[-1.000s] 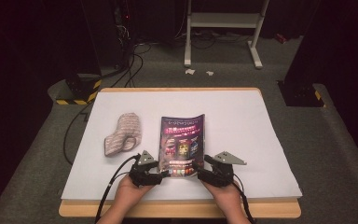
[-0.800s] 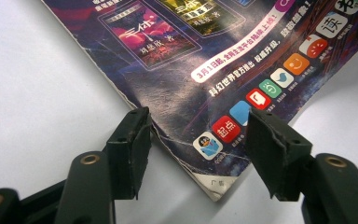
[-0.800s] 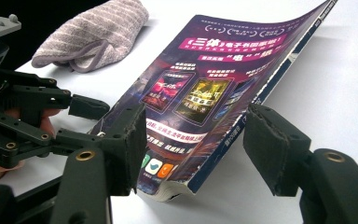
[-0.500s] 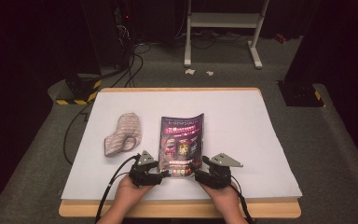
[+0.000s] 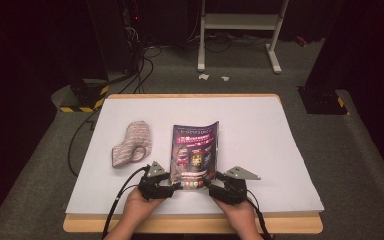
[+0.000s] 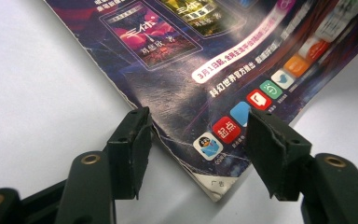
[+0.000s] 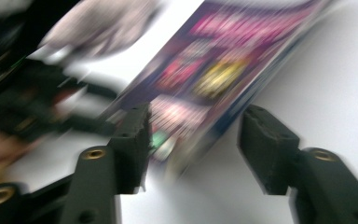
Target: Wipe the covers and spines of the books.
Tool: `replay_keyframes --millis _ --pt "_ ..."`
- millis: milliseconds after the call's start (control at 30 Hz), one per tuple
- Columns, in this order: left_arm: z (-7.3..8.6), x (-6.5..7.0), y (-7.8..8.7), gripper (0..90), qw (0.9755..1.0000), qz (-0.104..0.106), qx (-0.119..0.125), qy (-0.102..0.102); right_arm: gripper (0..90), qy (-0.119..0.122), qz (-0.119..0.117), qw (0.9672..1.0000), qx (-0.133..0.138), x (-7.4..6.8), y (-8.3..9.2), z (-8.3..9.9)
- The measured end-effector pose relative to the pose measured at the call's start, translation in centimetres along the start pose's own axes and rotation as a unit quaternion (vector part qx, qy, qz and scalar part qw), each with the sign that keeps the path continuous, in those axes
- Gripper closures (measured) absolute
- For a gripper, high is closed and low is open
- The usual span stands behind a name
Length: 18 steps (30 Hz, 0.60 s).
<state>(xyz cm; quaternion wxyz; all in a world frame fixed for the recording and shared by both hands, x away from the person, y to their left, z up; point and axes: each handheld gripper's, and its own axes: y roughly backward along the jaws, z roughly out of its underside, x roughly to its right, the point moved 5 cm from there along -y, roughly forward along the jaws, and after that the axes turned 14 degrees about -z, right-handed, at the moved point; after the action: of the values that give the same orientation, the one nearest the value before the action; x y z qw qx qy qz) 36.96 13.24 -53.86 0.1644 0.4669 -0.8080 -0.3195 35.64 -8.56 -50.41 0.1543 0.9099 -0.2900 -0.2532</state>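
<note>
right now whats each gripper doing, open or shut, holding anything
Left gripper: open, jaws astride the magazine near corner, not clamped.
Right gripper: open, jaws have just been closing, astride the magazine's other near corner; no grip yet.

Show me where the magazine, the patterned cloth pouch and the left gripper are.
magazine (image 5: 196,150): high view, middle of its dark cover.
patterned cloth pouch (image 5: 132,144): high view, centre of the fabric.
left gripper (image 6: 196,149): left gripper view, midway between its jaws, over the magazine's near corner.
</note>
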Motion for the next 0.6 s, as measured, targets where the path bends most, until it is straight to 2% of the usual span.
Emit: replay_keyframes --millis 33,67,100,133,200,233,333,500,600 --pt "0.0 0.0 0.0 41.2 1.0000 0.001 0.000 0.000 45.1 -0.009 -0.031 0.9991 -0.029 -0.5 -1.0 0.7" --pt "0.0 0.0 -0.1 41.2 1.0000 0.001 0.001 0.000 44.9 0.008 -0.021 0.9988 -0.044 -1.0 -1.6 1.2" --pt "-0.1 0.0 -0.1 41.2 1.0000 0.000 0.001 0.000 45.1 0.031 -0.001 0.9984 -0.047 -1.3 -2.0 1.4" --pt "0.0 0.0 -0.1 41.2 1.0000 0.001 0.001 0.000 45.4 0.035 -0.001 0.9983 -0.045 -1.4 -2.1 1.2" --pt "0.0 0.0 0.0 41.3 1.0000 0.001 0.001 0.001 44.6 0.017 -0.015 0.9991 -0.036 -1.1 -2.0 0.8" --pt "0.0 0.0 0.0 41.4 1.0000 0.001 0.001 0.001 44.5 0.014 -0.006 0.9994 -0.031 -0.8 -1.8 0.6" --pt "0.0 0.0 0.0 41.8 1.0000 0.003 0.002 0.002 43.2 -0.003 -0.003 0.9997 -0.024 -0.3 -1.5 0.6" --pt "0.0 0.0 0.0 42.1 1.0000 0.003 0.002 0.000 42.1 -0.013 0.002 0.9998 -0.015 0.2 -1.2 0.4" --pt "0.0 0.1 0.0 42.2 1.0000 0.004 0.002 -0.001 41.0 -0.010 0.006 0.9998 -0.013 0.4 -1.2 0.4"
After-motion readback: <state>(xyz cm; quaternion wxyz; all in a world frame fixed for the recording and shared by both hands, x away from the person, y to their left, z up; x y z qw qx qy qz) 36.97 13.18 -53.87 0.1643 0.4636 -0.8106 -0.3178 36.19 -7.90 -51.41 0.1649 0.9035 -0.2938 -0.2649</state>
